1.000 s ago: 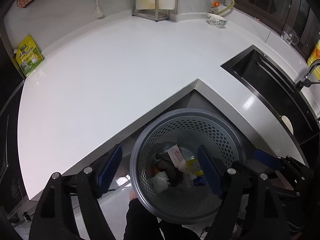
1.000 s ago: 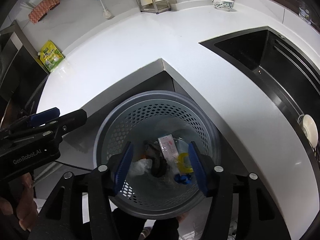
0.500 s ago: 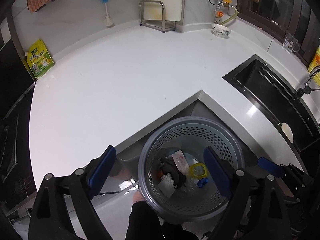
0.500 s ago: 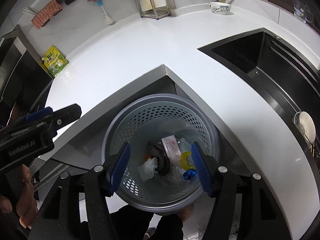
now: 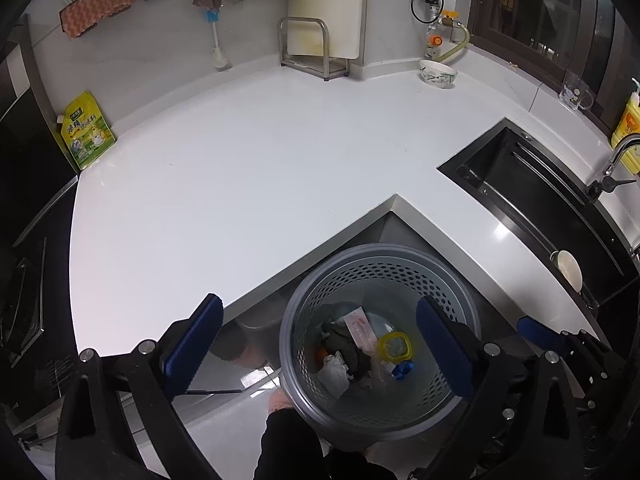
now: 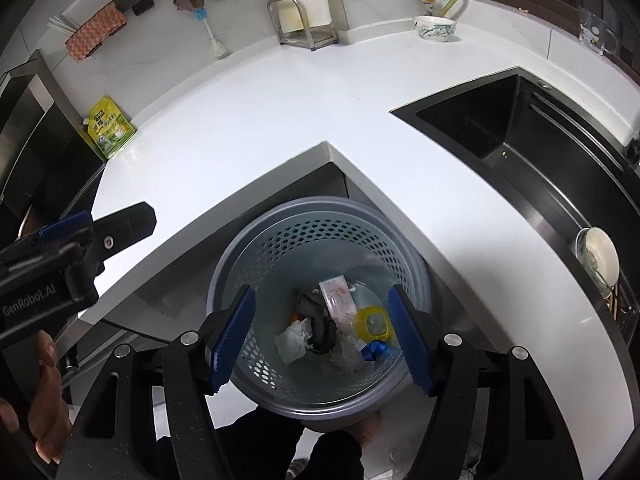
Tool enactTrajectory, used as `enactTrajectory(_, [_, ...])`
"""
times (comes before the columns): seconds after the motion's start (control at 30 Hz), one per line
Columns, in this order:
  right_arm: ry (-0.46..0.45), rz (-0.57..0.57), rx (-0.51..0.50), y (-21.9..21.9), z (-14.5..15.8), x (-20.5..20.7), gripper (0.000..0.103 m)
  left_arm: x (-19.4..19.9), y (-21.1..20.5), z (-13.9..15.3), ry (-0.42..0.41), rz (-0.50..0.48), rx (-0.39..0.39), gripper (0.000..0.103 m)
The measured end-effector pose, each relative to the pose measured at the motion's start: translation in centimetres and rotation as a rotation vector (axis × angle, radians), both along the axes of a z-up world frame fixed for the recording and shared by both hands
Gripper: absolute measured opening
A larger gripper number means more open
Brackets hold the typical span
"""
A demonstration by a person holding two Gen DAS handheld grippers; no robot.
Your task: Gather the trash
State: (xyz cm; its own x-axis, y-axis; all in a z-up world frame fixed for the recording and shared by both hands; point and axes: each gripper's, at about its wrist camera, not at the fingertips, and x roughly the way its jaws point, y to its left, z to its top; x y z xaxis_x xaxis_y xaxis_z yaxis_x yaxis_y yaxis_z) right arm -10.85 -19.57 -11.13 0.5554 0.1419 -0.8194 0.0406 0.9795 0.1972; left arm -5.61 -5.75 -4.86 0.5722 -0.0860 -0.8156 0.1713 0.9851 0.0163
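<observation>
Perforated waste basket [image 5: 384,264] directly below both tools. Left tool [image 5: 316,344] opening, wide, empty. Right tool [image 6: 320,336] opening, empty. Trash [image 6: 332,328] already inside; desk [image 5: 240,168] bare.

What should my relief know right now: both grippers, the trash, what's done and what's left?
Left gripper: empty, fingers opening wide above the floor bin.
Right gripper: empty, fingers opening, over the same grey perforated bin.
In the bin: crumpled white paper, pink-and-white wrapper, yellow ring lid, a blue scrap, dark scraps.
Done: that trash is binned.
Left: the white counter shows no loose litter; the green pouch at its far left edge looks like a product, so check first.
</observation>
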Motion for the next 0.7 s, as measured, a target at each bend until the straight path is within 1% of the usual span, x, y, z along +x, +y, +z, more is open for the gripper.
enactTrajectory(0.7, [-0.033,0.016,-0.023,0.3,1.4,-0.1,0.068,-0.1,0.8,0.3,0.010,0.056,0.020,0.096])
